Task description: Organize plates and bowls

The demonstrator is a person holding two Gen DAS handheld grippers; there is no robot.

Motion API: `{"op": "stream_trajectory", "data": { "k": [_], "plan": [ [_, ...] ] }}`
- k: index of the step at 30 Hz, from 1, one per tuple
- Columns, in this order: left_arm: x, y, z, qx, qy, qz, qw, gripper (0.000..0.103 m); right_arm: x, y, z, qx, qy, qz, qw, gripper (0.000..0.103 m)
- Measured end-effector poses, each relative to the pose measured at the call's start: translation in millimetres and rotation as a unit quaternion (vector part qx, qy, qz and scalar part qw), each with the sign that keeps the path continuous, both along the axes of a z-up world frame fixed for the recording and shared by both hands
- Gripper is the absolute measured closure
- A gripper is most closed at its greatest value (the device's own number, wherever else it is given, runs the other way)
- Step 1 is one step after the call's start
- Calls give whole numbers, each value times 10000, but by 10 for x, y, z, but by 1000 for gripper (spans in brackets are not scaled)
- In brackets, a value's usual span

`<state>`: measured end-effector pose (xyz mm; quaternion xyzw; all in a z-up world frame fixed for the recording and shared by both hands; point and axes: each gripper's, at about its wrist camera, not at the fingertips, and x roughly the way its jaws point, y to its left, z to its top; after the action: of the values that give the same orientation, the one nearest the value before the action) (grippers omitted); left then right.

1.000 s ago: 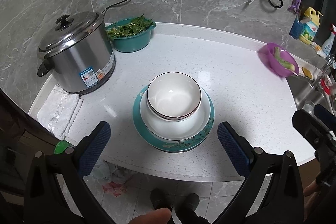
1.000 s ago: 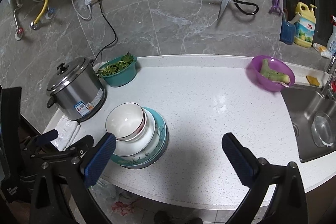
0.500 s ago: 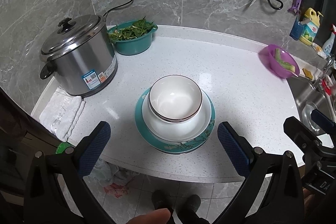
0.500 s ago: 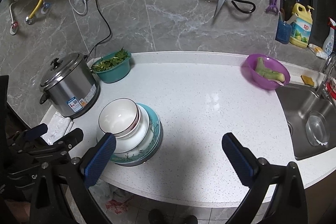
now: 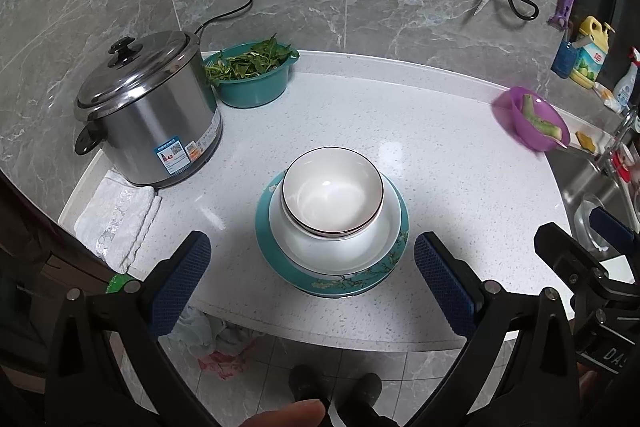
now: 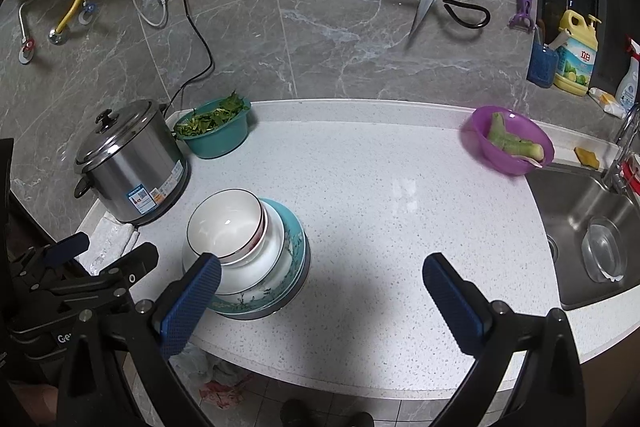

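The stack of dishes stands near the front edge of the white counter (image 5: 440, 131), between your 2 grippers. On top is a white bowl (image 5: 332, 187) with a dark rim, and under it there seems to be 1 more bowl; then comes a white plate (image 5: 372, 239), and at the bottom a teal plate (image 5: 356, 283) with a flower pattern. These pieces look like ceramic: stiff, heavy as a stack, glazed and slippery, and they will chip if they knock together. I think you should take the top bowl by its rim, 1 finger inside and 1 outside, and lift it straight up.

Your left gripper (image 5: 308, 279) is wide open and holds nothing, with the stack in front of it. Your right gripper (image 6: 320, 291) is also wide open and empty, and the stack is beside its left finger.

The counter is smooth and speckled. A steel cooker (image 5: 148, 107) stands to the left on a white towel (image 5: 116, 215), and the sink (image 6: 584, 219) is at the right.
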<state>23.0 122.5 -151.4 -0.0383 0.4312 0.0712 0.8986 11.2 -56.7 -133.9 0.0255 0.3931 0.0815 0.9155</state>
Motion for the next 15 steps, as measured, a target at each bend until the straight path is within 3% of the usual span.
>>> {"op": "stream_trajectory", "data": {
  "k": [15],
  "plan": [
    [35,-38,-3,27,-7,-1,10000,0,49,-25,5,-8,18,44,10000,0]
  ]
}}
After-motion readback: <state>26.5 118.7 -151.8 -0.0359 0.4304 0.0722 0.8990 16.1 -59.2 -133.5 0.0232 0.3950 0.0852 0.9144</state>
